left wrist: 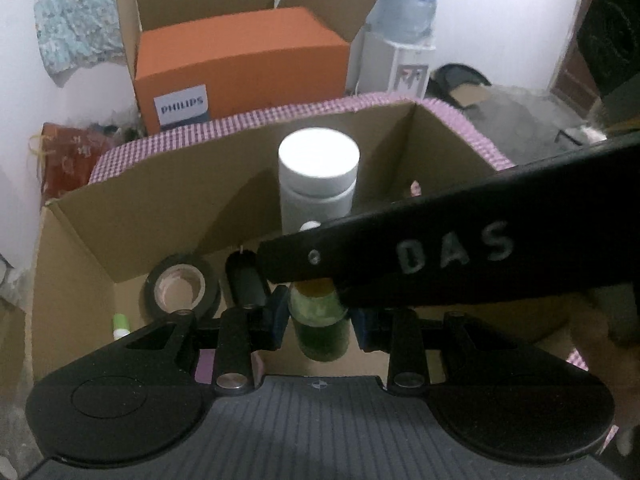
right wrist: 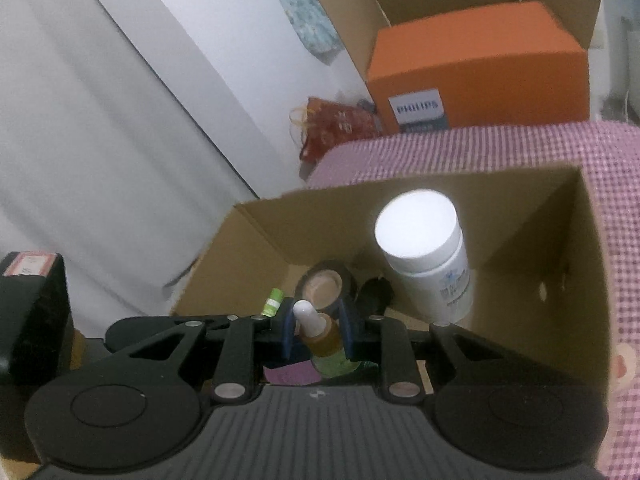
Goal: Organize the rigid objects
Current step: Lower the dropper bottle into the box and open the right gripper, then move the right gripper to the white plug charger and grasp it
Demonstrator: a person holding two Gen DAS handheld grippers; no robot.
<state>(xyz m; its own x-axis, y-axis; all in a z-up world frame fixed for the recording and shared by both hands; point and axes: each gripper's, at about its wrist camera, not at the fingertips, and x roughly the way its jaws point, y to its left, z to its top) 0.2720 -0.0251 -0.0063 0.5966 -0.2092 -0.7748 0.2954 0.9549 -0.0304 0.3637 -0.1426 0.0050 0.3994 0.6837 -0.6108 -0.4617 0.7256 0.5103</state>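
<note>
**Both grippers on one dropper bottle over open box**

Green dropper bottle (right wrist: 326,344) w/ white tip is held over the cardboard box (left wrist: 80,248), near its front edge. Left gripper (left wrist: 320,320) jaws clamp its body; right gripper (right wrist: 318,336) jaws clamp its neck. Free floor mostly at box's right side. Inside: white bottle (left wrist: 318,176) upright by rear wall, tape roll (left wrist: 180,286), small green tube (left wrist: 121,325) at left. Readable: "PHILIPS" on orange box (left wrist: 240,64) behind; "DAS" on the right gripper's arm in left view.
</note>
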